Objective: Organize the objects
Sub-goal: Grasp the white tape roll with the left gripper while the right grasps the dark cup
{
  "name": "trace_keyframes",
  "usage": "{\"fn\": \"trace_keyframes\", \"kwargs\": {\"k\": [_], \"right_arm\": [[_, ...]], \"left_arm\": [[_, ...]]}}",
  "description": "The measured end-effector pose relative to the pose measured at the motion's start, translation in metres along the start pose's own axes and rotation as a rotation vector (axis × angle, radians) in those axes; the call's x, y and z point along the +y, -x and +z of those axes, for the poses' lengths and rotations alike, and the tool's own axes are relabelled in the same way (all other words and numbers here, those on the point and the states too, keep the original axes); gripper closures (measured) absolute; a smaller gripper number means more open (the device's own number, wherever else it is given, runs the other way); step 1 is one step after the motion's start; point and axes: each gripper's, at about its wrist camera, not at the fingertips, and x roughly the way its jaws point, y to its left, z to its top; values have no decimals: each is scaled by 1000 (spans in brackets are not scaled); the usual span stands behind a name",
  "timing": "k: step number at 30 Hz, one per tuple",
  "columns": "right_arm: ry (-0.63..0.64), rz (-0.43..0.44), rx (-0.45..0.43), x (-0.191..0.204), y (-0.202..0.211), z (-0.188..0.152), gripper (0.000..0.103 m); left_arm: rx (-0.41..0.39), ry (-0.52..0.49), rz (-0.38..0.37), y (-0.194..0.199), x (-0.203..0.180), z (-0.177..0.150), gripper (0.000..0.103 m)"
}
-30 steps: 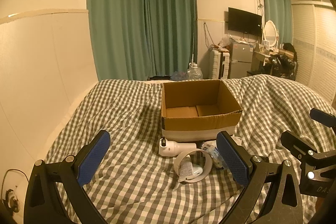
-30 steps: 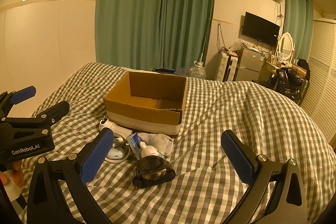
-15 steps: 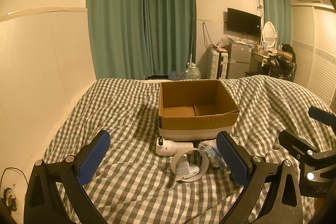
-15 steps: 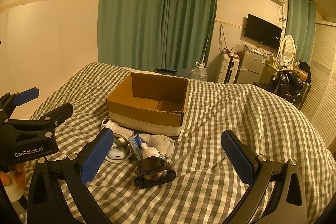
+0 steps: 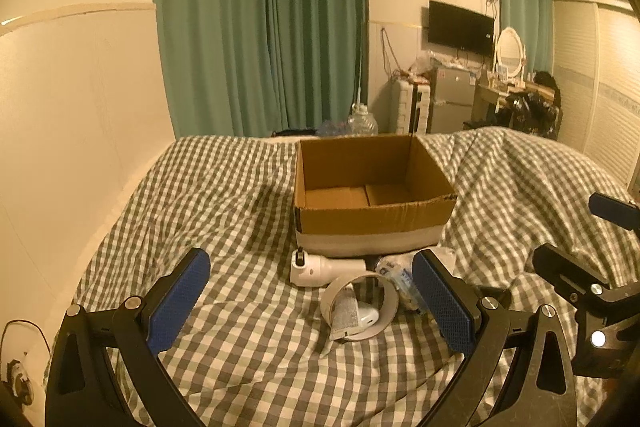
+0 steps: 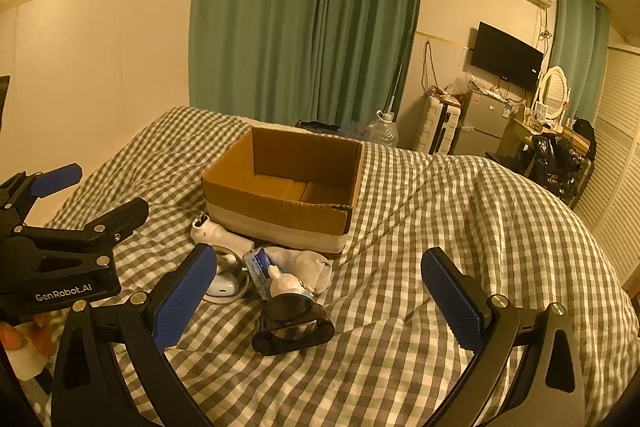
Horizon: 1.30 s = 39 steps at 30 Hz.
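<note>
An open, empty cardboard box (image 5: 372, 223) (image 6: 276, 211) stands on the checked bedspread. In front of it lie a white handheld device (image 5: 324, 267) (image 6: 216, 233), a white tape ring (image 5: 386, 311) around a small white case (image 5: 368, 319) (image 6: 222, 285), a blue-labelled plastic pack (image 6: 258, 269), a white cloth (image 6: 312, 263) and a black case (image 6: 292, 325). My left gripper (image 5: 312, 307) (image 6: 104, 191) hovers open just short of the ring. My right gripper (image 6: 320, 299) (image 5: 574, 231) hangs open above the black case. Neither holds anything.
The checked bedspread (image 6: 460, 227) bulges up on the right. A pale wall (image 5: 80, 107) runs along the bed's left side and green curtains (image 5: 260, 27) hang behind it. A water jug (image 6: 386, 131), fridge and cluttered desk stand beyond the foot.
Both views drifted only slightly. The objects on the bed lie where they were, and both grippers stay open.
</note>
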Motion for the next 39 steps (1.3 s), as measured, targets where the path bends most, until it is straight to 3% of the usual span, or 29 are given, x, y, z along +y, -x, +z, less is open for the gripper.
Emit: {"fn": "trace_keyframes", "kwargs": {"k": [5,9,25,28,33,37,39], "right_arm": [[3,1,44,-3,-16,-3,2],[12,14,98,-3,-34,-10,10],[30,106,344,10,-105,-52,12],[50,131,388,17,-112,-60,26],[19,138,380,11,-112,-61,28],[-7,133,348,-1,-108,-53,28],[-8,137,342,-4,-109,-48,28]], "left_arm": [[60,2,-9,-19,-1,-4,0],[97,-6,-16,-32,-1,-8,0],[278,-32,-39,-91,-3,-36,0],[319,-46,-47,-103,-6,-43,0],[364,-53,-55,-119,-8,-48,0],[352,-14,-28,-129,3,-38,2],[362,-12,-30,-136,4,-34,10]]}}
